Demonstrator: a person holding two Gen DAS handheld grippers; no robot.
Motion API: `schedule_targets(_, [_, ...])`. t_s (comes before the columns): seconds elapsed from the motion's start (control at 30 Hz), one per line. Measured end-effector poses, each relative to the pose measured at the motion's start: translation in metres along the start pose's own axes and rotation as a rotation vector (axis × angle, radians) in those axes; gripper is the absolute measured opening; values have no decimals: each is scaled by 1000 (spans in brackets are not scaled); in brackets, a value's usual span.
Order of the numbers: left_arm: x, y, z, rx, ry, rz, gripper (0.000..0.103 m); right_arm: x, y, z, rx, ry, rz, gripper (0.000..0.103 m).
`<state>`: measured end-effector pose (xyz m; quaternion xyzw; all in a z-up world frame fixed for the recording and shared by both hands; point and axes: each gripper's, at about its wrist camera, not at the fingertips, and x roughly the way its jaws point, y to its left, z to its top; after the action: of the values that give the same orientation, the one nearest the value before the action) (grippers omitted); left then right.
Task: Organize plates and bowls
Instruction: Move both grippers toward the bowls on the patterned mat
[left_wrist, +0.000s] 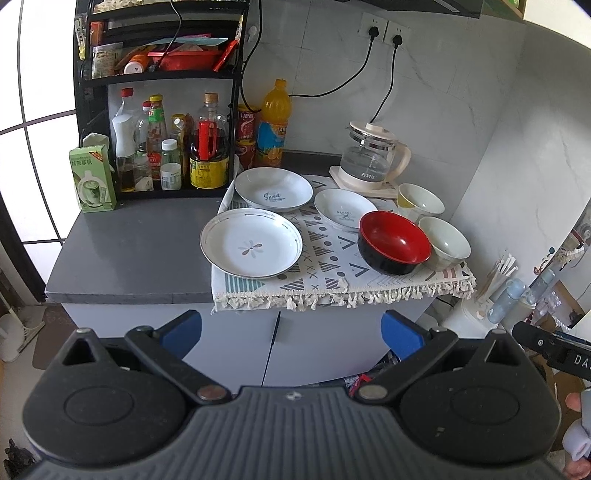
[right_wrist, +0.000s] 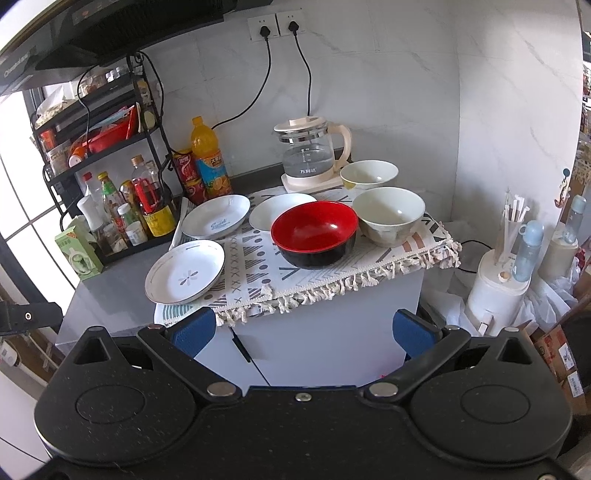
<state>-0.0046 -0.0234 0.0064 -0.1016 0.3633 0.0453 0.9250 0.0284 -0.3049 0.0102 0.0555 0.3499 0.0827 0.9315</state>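
On a patterned fringed cloth (left_wrist: 325, 266) (right_wrist: 258, 266) lie three white plates: a flower-marked plate (left_wrist: 251, 246) (right_wrist: 185, 275) at the front left, a lettered plate (left_wrist: 274, 189) (right_wrist: 216, 216) behind it, and a smaller plate (left_wrist: 345, 208) (right_wrist: 269, 212). A red and black bowl (left_wrist: 394, 242) (right_wrist: 314, 232) stands to the right. Beside it is a pale bowl (left_wrist: 445, 242) (right_wrist: 388, 214), with a yellow-sided bowl (left_wrist: 420, 199) (right_wrist: 368, 173) behind. My left gripper (left_wrist: 291, 332) and right gripper (right_wrist: 304, 332) are both open and empty, held in front of the counter, below its edge.
A glass kettle (left_wrist: 371, 157) (right_wrist: 314, 155) stands at the back. A black rack of bottles (left_wrist: 170, 144) (right_wrist: 122, 199), an orange drink bottle (left_wrist: 274, 125) (right_wrist: 208, 157) and a green carton (left_wrist: 92, 179) (right_wrist: 77, 254) fill the left. Bare grey countertop (left_wrist: 136, 251) lies left of the cloth.
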Motion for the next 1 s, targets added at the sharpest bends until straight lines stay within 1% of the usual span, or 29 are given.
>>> schedule_targets(0.3, [1,0,0,-11,2,7,102,2,-3,3,-19,6,10,103])
schedule_targets(0.53, [10,-5,1,-8,12,6,102,6,-6,6,-22,9,-2,103])
schedule_targets(0.73, [23,-12,9,0,23,-1,102,11,-8,10,-14,14,-6,103])
schedule_targets(0.93, [36,-15,19,10,20,-23,102,23,-9,13,-20,27,-23,103])
schedule_targets(1.0, [40,-15,25,9,13,-19,102,27,-11,16,-8,28,-26,103])
